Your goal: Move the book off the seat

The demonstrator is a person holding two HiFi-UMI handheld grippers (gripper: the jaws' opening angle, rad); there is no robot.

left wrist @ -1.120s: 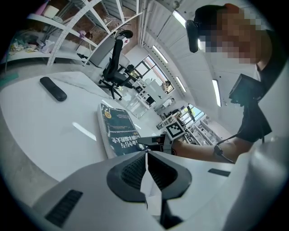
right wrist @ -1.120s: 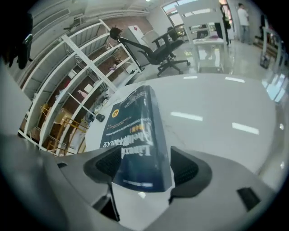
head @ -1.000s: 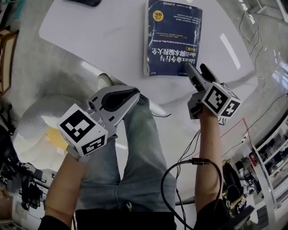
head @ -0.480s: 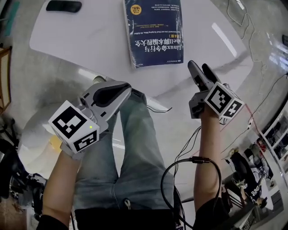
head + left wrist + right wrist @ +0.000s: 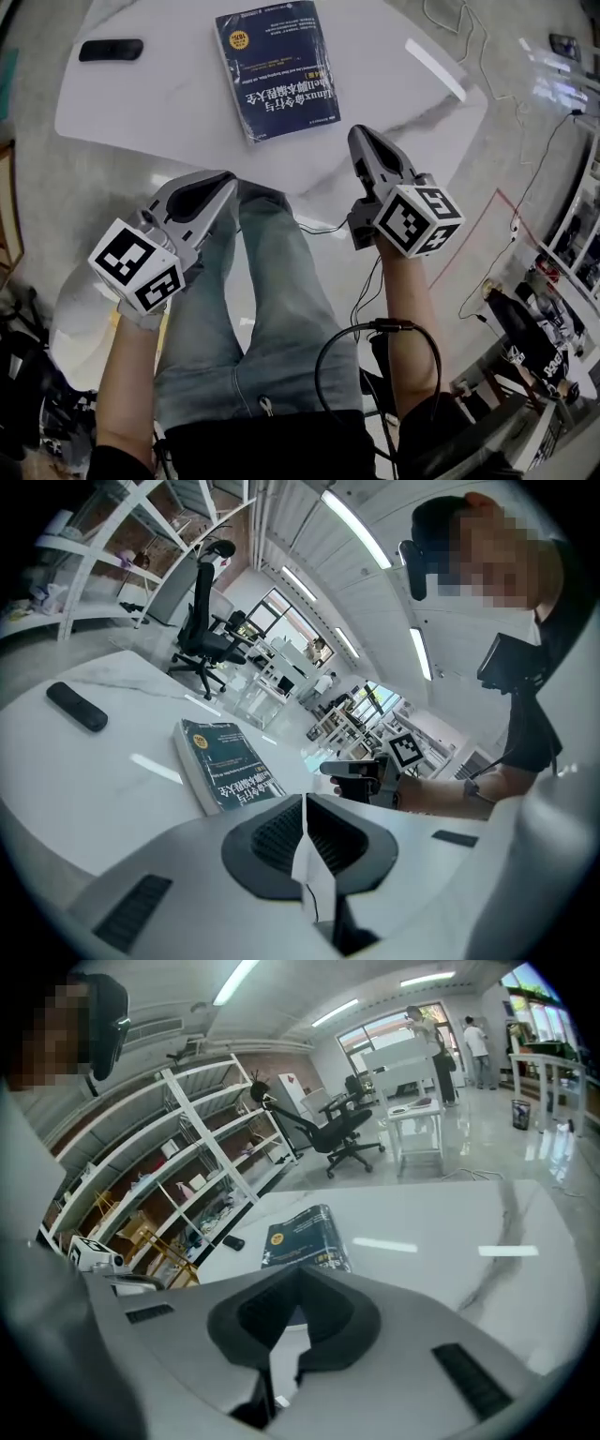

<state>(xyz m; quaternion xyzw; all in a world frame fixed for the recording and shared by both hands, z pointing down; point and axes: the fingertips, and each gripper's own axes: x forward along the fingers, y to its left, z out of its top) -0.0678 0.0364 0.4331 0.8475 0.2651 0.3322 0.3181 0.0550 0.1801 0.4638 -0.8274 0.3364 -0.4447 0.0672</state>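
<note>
Faded blue denim jeans (image 5: 281, 319) fill the lower middle of the head view. The pale grey moulded left gripper (image 5: 228, 176) and right gripper (image 5: 358, 131) each have black ribbed pads and a white cube with black square markers (image 5: 138, 265). A thin black cable (image 5: 330, 341) loops at lower right.

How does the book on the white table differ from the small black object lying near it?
The book is large, thick and dark blue with print on its cover; the black object is small, slim and plain. In the head view the book lies at a slant near the middle of the table, while the black object lies crosswise toward the left edge. Both lie flat on the table, apart from each other.
</note>
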